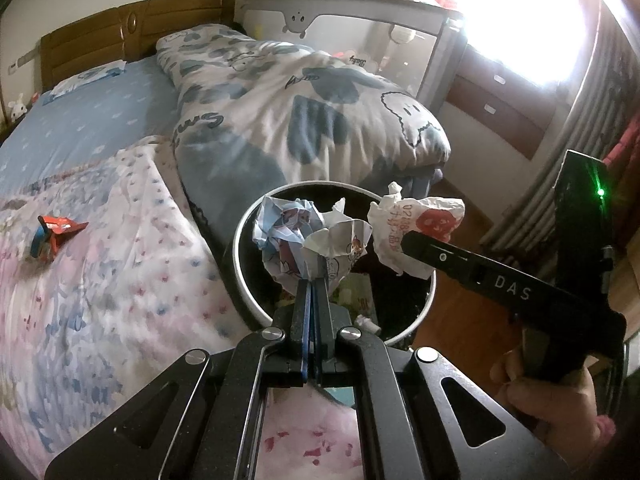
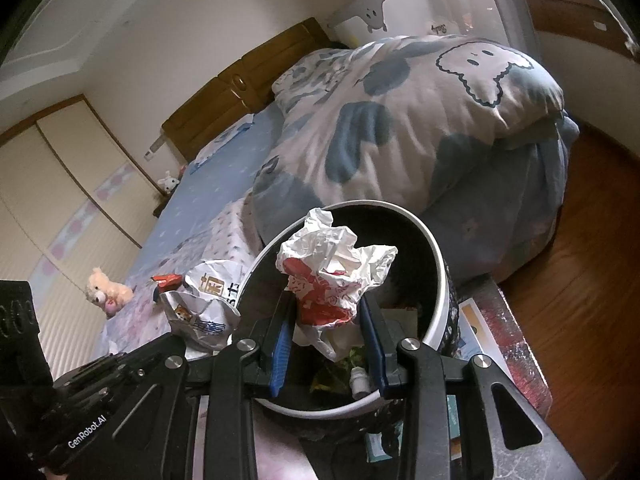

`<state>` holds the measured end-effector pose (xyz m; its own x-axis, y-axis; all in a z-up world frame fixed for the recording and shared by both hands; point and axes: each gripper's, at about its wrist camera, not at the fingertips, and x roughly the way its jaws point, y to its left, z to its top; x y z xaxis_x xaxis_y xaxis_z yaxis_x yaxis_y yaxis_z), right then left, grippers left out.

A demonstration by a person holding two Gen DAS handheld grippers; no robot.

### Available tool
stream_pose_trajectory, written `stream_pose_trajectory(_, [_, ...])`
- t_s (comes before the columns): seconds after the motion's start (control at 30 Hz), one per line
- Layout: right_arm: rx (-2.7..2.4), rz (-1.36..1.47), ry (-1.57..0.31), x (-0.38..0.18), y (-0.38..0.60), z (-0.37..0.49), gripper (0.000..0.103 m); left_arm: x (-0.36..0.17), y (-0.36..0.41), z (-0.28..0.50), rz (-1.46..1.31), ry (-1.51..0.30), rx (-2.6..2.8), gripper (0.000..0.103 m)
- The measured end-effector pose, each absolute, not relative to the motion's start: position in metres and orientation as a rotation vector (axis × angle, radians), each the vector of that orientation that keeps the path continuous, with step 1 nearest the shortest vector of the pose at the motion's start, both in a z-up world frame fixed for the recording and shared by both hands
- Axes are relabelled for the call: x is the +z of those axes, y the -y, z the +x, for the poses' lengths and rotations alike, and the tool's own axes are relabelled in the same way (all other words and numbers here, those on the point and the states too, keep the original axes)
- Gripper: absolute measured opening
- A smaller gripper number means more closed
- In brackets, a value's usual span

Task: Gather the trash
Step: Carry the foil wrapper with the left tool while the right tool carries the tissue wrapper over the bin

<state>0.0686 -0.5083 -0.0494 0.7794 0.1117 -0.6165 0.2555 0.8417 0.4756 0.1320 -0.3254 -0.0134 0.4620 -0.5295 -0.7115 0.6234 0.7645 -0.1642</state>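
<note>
Grippers clamped on wrappers over bin; left "GenRobot.AI"; right "DAS".

Bed, pale floral sheet: folded quilt (blue-patterned), red wrapper, plush toy, pillow.

Black left gripper, blue pads, silver screws, "DAS" lettering.

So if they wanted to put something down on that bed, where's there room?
The blue sheet between the headboard and the heaped duvet lies bare. The floral blanket is open apart from a red wrapper. Over the bin it's crowded: both grippers hold crumpled paper there.
</note>
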Motion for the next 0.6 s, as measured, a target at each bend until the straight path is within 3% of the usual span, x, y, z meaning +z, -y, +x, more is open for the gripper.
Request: stream_pose_trajectory(0.6, [-0.084,0.558,-0.694,-0.051,0.512,0.081,0.034,-0.02,0.333,0.14,0.137,-0.84,-0.705,0.0])
